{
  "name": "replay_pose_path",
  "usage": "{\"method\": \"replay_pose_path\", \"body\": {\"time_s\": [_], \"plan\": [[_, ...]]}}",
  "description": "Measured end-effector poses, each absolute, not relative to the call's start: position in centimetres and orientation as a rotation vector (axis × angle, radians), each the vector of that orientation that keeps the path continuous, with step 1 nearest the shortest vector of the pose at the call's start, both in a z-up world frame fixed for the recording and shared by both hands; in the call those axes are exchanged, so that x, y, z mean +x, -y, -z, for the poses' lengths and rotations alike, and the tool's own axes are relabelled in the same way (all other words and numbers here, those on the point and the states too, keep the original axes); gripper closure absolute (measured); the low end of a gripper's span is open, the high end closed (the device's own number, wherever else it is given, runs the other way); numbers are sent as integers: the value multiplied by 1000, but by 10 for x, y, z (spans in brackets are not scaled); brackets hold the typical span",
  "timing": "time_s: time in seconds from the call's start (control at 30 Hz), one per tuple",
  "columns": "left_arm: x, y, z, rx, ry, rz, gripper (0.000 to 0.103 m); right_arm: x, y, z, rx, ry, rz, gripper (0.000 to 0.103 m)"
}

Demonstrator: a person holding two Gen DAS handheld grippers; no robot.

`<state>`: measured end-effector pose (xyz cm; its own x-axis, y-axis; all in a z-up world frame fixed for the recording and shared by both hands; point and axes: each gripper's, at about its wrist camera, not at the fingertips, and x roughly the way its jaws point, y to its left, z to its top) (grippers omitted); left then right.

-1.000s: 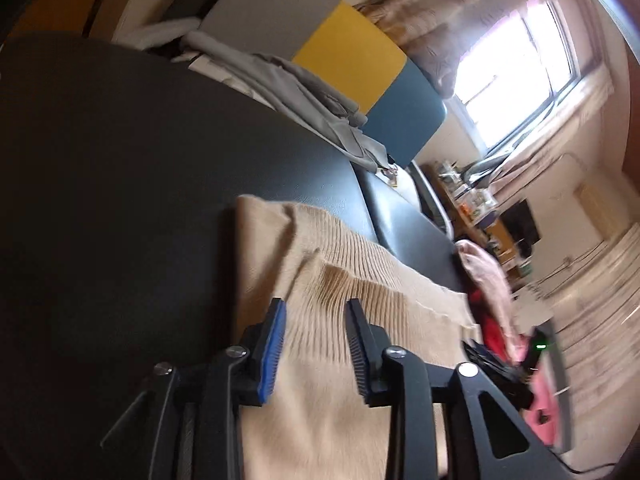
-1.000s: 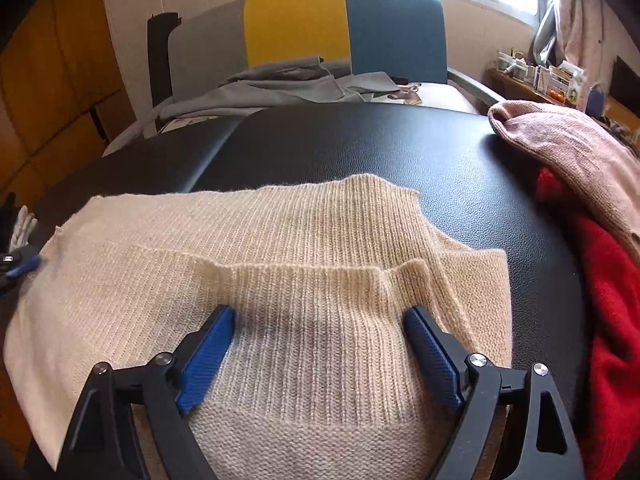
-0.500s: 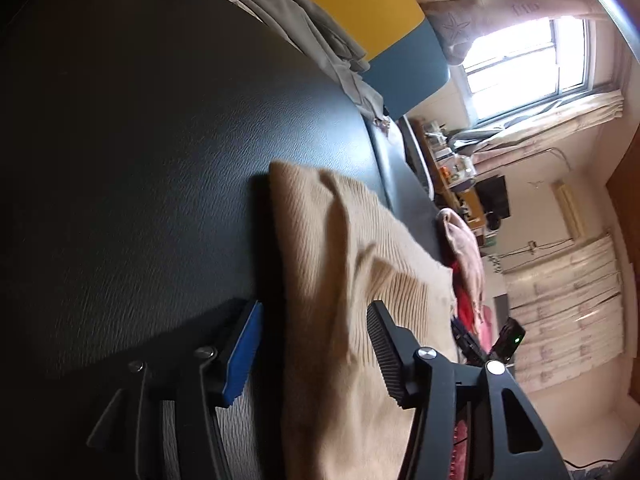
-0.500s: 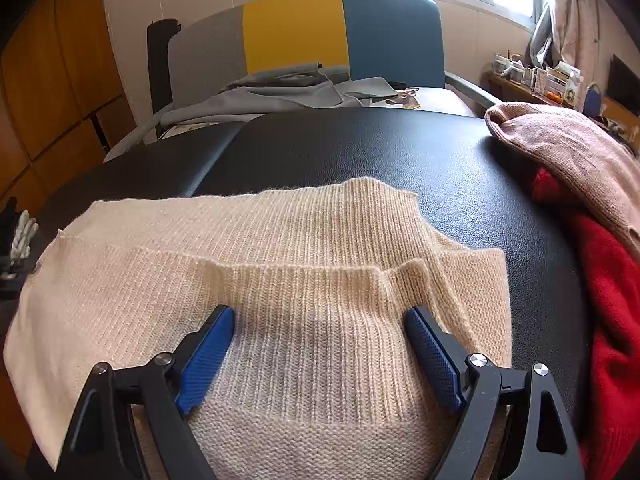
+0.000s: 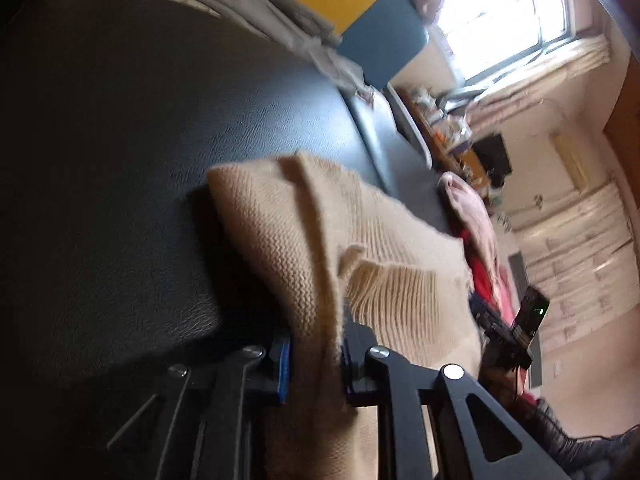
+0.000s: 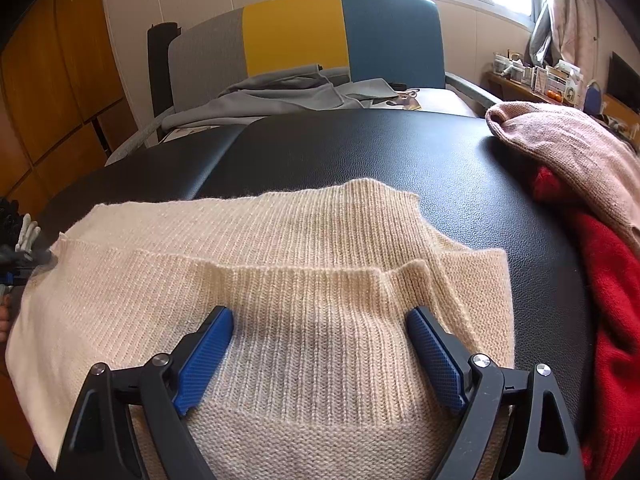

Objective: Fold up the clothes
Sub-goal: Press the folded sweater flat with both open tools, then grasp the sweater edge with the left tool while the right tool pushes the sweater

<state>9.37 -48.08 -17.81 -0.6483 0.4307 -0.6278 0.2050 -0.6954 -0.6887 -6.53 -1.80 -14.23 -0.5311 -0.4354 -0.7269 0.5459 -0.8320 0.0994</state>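
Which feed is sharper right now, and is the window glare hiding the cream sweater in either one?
Right wrist view: sharp, evenly lit; the cream sweater shows each rib between the right gripper fingers. Left wrist view: motion-blurred, the window blown out white, the black table dark; the sweater stays readable in the left gripper.

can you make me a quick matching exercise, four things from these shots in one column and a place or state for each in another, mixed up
1. left tongs
2. right tongs
3. red fuzzy garment
4. grey cloth

a. lies under a dusty pink knit sweater
b. draped on the chair seat
c. open over a cream ribbed knit sweater
d. shut on the cream sweater's edge

Pairs: 1-d, 2-c, 3-a, 4-b
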Motion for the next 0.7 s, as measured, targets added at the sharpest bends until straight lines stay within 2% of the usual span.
{"method": "replay_pose_path", "body": {"time_s": [0.4, 0.6, 0.7], "plan": [[109, 497, 175, -1312, 1263, -2594, 90, -67, 45, 139, 1132, -238, 2323, 10], [132, 529, 167, -1378, 1316, -2691, 90, -67, 83, 138, 1140, -268, 2253, 8], [141, 540, 158, -1404, 1308, -2724, 91, -67, 107, 138, 1123, -288, 2183, 0]]}}
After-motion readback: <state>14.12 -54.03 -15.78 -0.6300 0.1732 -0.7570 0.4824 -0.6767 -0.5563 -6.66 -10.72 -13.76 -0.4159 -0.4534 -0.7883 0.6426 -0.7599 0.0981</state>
